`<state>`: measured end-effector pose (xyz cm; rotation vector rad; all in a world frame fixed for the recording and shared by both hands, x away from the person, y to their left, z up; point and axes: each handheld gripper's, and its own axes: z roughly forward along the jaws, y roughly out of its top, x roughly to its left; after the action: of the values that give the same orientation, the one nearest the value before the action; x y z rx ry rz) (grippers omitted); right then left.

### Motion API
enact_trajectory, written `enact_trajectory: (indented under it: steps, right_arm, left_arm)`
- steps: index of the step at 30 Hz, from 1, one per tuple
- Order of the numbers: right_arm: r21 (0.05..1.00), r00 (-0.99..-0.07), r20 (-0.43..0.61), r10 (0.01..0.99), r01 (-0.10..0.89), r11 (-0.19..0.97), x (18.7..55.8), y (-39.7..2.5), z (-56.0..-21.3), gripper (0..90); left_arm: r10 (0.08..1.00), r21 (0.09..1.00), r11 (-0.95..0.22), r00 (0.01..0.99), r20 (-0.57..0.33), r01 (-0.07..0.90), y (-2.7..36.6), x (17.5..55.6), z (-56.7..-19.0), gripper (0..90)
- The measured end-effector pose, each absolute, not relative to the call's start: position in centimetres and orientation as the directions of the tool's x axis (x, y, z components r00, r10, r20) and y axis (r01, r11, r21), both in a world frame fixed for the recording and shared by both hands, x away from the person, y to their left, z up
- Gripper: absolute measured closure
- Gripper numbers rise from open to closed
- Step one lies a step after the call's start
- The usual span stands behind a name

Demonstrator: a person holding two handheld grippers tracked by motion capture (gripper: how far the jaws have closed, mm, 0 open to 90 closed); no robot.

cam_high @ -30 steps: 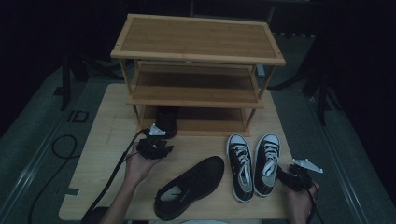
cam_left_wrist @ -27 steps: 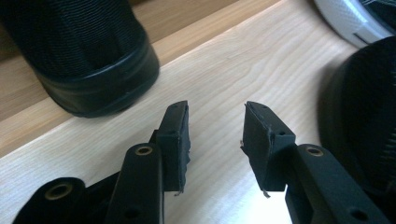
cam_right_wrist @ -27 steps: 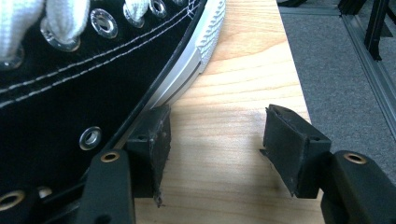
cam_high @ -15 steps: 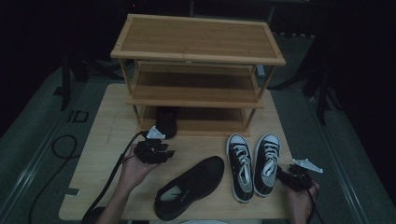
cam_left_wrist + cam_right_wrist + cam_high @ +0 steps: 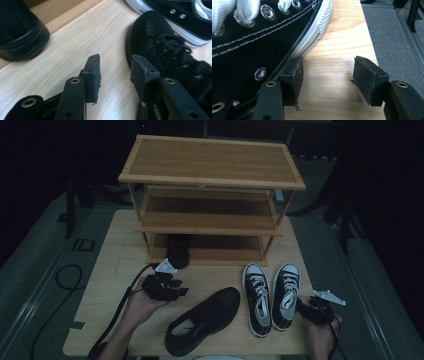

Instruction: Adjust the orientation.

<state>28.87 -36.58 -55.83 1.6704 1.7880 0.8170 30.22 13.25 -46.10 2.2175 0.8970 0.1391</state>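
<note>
Black mesh trainer (image 5: 204,320) lies in front of bamboo rack (image 5: 212,195), toe toward it, ready for pickup. Left gripper (image 5: 172,289) beside toe, jaws part-open, empty. Right gripper (image 5: 306,309) at canvas sneaker (image 5: 285,295) heel, jaws wide, empty. Matching black shoe (image 5: 178,251) sits on rack's bottom shelf.

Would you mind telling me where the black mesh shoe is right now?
In the high view the black mesh shoe lies near the table's front edge, between the left gripper and the pair of black-and-white sneakers.
</note>
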Motion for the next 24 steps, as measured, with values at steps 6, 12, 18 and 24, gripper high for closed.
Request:
enact_trajectory:
  steps: [6,12,18,24]
  right_arm:
    - [0.75,-0.072,0.009,0.997,0.66,0.041,28.9,-36.6,-55.8,40.9]
    - [0.75,-0.072,0.009,0.997,0.66,0.041,28.9,-36.6,-55.8,40.9]
    - [0.75,-0.072,0.009,0.997,0.66,0.041,28.9,-36.6,-55.8,40.9]
    - [0.751,-0.072,0.01,0.997,0.659,0.04,28.9,-36.6,-55.8,41.0]
  left_arm:
    - [0.58,0.67,-0.518,0.794,-0.182,0.532,12.9,29.4,-45.3,59.3]
    - [0.55,0.662,-0.546,0.816,-0.179,0.513,12.6,28.4,-44.6,59.2]
    - [0.517,0.655,-0.57,0.836,-0.185,0.497,12.3,27.6,-44.3,58.7]
    - [0.485,0.646,-0.593,0.854,-0.189,0.48,11.8,26.8,-44.0,57.8]
